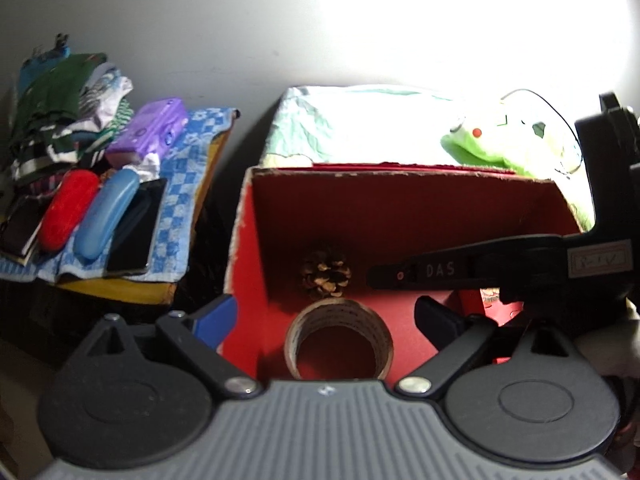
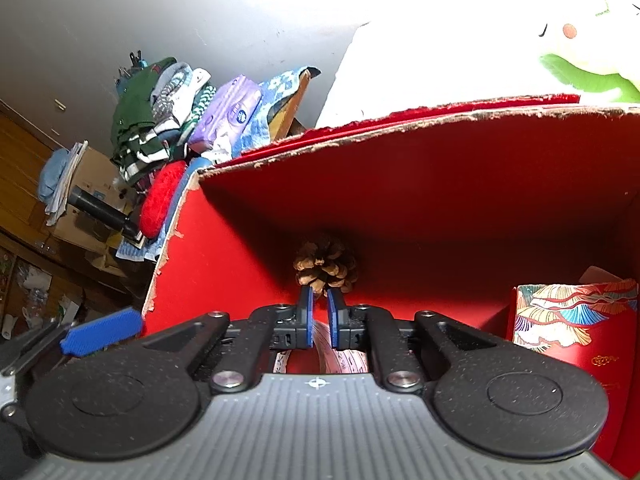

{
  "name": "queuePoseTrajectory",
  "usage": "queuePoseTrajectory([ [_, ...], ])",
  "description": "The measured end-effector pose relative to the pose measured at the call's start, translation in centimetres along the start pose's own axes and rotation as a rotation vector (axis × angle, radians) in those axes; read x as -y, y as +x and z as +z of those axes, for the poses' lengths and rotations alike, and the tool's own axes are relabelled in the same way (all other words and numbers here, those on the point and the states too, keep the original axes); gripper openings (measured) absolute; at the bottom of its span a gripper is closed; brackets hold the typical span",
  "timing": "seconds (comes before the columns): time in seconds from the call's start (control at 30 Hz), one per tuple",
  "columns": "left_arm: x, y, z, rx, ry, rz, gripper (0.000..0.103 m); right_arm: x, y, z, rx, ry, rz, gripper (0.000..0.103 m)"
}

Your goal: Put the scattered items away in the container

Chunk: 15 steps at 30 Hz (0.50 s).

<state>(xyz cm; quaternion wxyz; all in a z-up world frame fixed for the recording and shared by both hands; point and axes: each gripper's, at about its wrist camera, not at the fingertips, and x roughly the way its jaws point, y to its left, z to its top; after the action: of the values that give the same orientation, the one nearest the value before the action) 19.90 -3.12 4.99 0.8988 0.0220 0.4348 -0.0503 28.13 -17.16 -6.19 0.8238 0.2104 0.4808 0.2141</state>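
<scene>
Now both low over red box (image 1: 248, 240): left gripper (image 1: 326, 316) fingers wide, right gripper (image 2: 320, 312) fingers near-closed w/ nothing between.

Red box (image 1: 400, 208), brown pinecone (image 1: 326, 274), blue-checked cloth (image 1: 180, 200).

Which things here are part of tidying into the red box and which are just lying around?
Job: red box, pine cone, tape roll, patterned red canister, right claw.

Lying about: clothes pile, purple packet, red case, blue case, green plush.
</scene>
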Motion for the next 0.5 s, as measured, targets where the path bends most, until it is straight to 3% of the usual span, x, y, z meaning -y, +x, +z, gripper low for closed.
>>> queuePoseTrajectory([
  [0.3, -1.1, -6.1, -3.2, 0.165, -0.089, 0.018, 0.099, 0.0, -0.6, -0.1, 0.039, -0.001, 0.029, 0.018],
  [0.4, -1.4, -7.9, -4.6, 0.177, -0.118, 0.004, 0.099, 0.2, -1.0, -0.2, 0.059, 0.004, 0.043, 0.019],
  [0.5, -1.8, -9.3, -6.3, 0.165, -0.149, -0.061, 0.094, -0.1, -1.3, -0.3, 0.088, -0.027, 0.063, 0.019],
])
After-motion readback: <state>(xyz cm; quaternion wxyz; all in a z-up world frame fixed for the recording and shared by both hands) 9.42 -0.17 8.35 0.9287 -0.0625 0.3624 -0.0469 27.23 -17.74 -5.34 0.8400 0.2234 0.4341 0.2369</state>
